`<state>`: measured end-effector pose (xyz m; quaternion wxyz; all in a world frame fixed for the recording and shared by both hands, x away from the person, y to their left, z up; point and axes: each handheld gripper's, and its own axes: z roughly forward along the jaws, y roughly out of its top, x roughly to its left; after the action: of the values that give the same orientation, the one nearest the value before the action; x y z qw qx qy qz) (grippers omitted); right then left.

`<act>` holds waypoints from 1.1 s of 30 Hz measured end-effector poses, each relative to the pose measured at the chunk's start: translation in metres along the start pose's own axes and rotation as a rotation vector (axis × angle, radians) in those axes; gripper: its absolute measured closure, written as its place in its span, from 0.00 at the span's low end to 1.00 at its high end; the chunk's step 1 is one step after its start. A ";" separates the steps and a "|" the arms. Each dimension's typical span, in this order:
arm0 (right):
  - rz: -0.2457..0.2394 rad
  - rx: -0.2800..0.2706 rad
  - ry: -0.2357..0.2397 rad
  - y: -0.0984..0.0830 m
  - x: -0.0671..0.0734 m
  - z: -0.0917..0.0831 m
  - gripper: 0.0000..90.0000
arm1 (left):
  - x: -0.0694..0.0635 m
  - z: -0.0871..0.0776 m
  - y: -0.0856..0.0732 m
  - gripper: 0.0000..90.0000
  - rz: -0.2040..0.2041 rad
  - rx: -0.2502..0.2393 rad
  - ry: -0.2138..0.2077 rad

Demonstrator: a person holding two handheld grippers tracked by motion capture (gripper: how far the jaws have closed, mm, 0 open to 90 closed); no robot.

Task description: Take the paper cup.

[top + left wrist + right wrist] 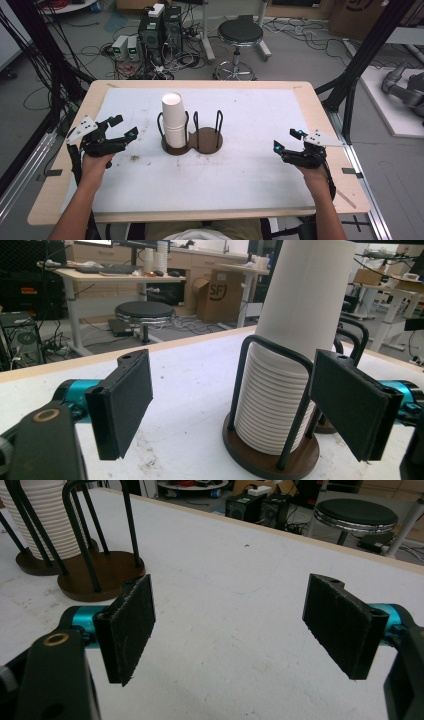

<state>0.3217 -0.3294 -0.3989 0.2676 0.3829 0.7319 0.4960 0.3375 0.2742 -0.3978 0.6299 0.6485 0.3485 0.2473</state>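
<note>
A tall stack of white paper cups stands in the left ring of a brown two-ring holder with black wire posts, at the middle of the table. The holder's right ring is bare. My left gripper is open, left of the stack, jaws pointing toward it. From the left gripper view the cup stack rises just beyond the open jaws. My right gripper is open at the table's right side, jaws spread over bare white surface. In the right gripper view the holder lies at the upper left.
The white mat covers a wooden table. Beyond the far edge stand a black stool and computer boxes with cables on the floor. Black frame struts rise at the right.
</note>
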 end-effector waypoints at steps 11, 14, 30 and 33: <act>0.011 -0.004 0.006 -0.002 -0.003 0.000 0.24 | 0.001 0.002 -0.002 0.20 -0.007 0.013 0.016; 0.009 -0.006 0.007 -0.001 -0.001 0.000 0.24 | 0.001 0.001 -0.003 0.20 -0.004 0.015 0.016; -0.033 -0.053 0.081 0.023 0.028 0.013 0.22 | 0.003 -0.004 -0.004 0.20 -0.007 0.022 0.015; -0.072 -0.059 0.102 0.030 0.038 0.021 0.22 | 0.003 -0.005 -0.005 0.20 -0.009 0.027 0.017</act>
<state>0.3252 -0.2805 -0.3791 0.2590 0.3224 0.7430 0.5263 0.3346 0.2794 -0.4026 0.6194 0.6532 0.3599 0.2452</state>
